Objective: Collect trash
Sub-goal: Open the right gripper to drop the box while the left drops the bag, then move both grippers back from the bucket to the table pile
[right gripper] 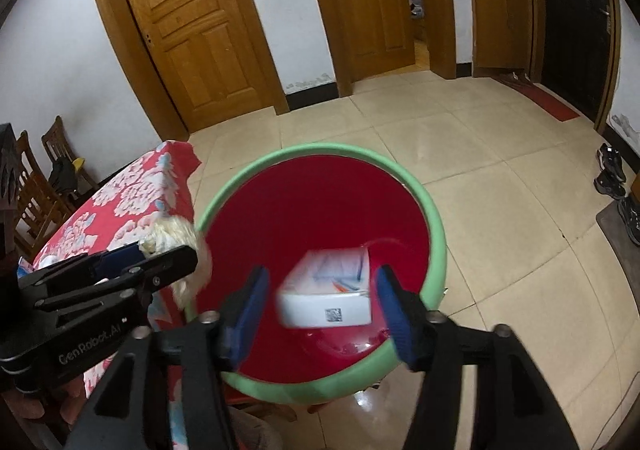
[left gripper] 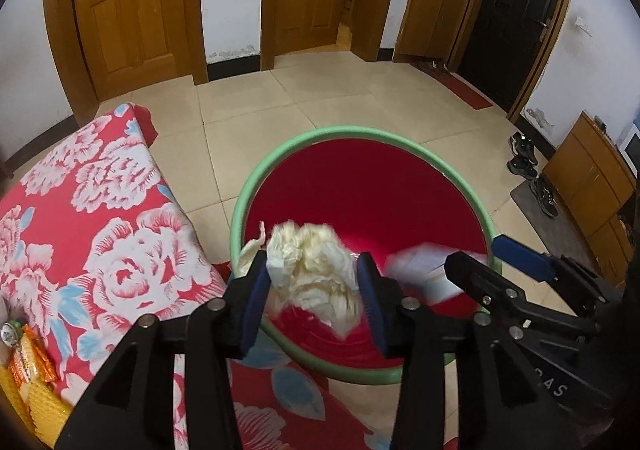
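Left gripper (left gripper: 314, 286) jaws apart, crumpled tissue (left gripper: 312, 270) loose between them, lower centre, over the red bin (left gripper: 360, 190). Right gripper (right gripper: 320, 298) likewise apart around the white box (right gripper: 326, 300). Risk: tissue sits near the green rim (left gripper: 236, 210); snagging a pad could drop it outside.

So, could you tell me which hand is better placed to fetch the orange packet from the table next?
Left, probably. The left gripper hangs over the bin at its table-side rim, beside the floral table where the orange packet lies; the right gripper is farther out.
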Tool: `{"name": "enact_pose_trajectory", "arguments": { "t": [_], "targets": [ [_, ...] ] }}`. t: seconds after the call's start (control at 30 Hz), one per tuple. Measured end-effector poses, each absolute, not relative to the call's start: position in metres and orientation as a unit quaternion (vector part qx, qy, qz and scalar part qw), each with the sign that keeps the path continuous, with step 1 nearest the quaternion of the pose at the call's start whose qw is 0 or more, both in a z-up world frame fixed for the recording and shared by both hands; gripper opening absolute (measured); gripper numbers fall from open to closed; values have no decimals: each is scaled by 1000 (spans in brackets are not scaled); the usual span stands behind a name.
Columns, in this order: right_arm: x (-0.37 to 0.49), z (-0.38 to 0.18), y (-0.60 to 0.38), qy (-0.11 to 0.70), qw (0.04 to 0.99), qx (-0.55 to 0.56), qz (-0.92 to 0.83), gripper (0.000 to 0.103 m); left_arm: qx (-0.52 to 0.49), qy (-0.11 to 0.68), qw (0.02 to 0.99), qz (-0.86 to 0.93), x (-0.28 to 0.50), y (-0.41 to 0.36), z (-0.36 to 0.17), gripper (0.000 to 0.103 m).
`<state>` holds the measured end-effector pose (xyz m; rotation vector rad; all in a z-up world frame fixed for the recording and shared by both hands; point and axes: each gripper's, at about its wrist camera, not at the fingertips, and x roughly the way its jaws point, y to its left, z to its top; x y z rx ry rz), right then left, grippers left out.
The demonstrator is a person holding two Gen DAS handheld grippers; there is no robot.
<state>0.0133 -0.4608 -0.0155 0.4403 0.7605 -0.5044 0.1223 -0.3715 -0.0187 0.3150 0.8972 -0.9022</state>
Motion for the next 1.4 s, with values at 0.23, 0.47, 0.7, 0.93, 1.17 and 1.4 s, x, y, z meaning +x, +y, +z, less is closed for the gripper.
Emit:
{"name": "enact_pose_trajectory", "arguments": {
  "t": [0.23,0.47,0.7,0.93,1.17,1.4],
  "targets": [
    [12,-15,-465,357,875,222,-242,69,137,420,791,-424,125,-369,-19,53],
    [10,-9,-461,348,877,225,-244,69,125,419,799,-413,128,-357,-9,53],
    [10,2,-446,339,883,224,-237,70,116,416,811,-395,129,-336,3,53],
    [11,15,-422,331,893,217,-213,70,105,421,825,-362,129,-301,16,53],
    [20,25,-392,329,902,209,-183,70,87,416,846,-323,133,-253,29,53],
    [28,34,-363,329,911,194,-153,70,67,413,863,-282,139,-202,37,53]
  ]
}}
